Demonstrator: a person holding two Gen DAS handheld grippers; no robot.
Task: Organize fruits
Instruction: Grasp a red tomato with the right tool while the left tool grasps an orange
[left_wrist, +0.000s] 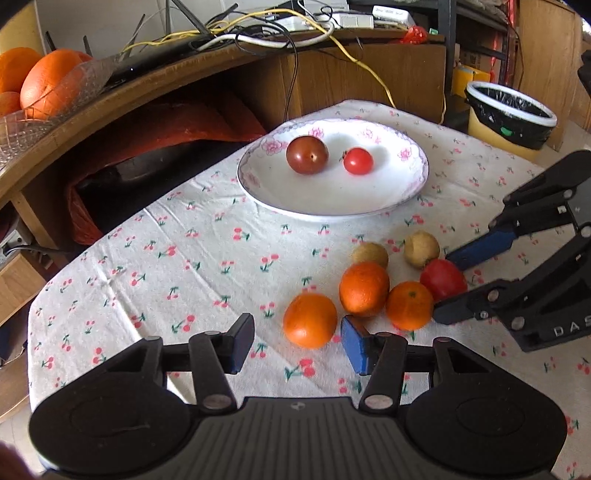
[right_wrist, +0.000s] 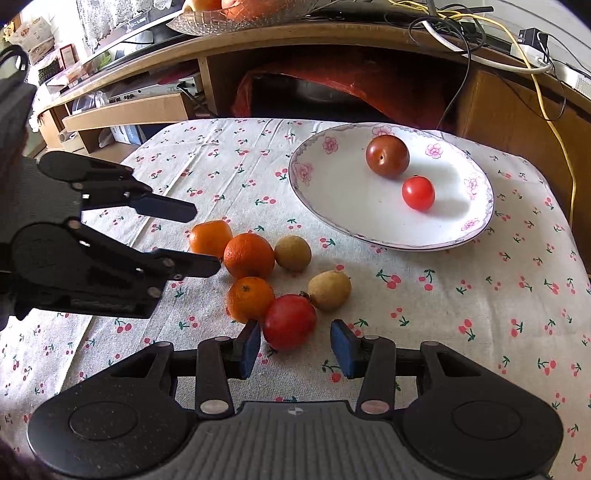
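Note:
On the cherry-print cloth lies a cluster of three oranges, two small tan fruits (right_wrist: 292, 253) and a red tomato (right_wrist: 290, 321). My right gripper (right_wrist: 295, 349) is open around the red tomato (left_wrist: 443, 278); its left pad is close to the tomato and its right pad stands apart from it. My left gripper (left_wrist: 298, 345) is open, with the nearest orange (left_wrist: 310, 320) between its fingertips and not pressed. The right wrist view shows the left gripper (right_wrist: 201, 238) straddling that orange (right_wrist: 210, 238). A flowered white plate (left_wrist: 332, 199) holds a dark tomato (left_wrist: 306, 154) and a small red one (left_wrist: 357, 160).
A wooden shelf unit behind the table carries a glass bowl of oranges (left_wrist: 37, 85) and tangled cables (left_wrist: 258, 33). A lined waste bin (left_wrist: 509, 114) stands beyond the table's far right corner. The cloth (left_wrist: 166, 258) left of the fruit is bare.

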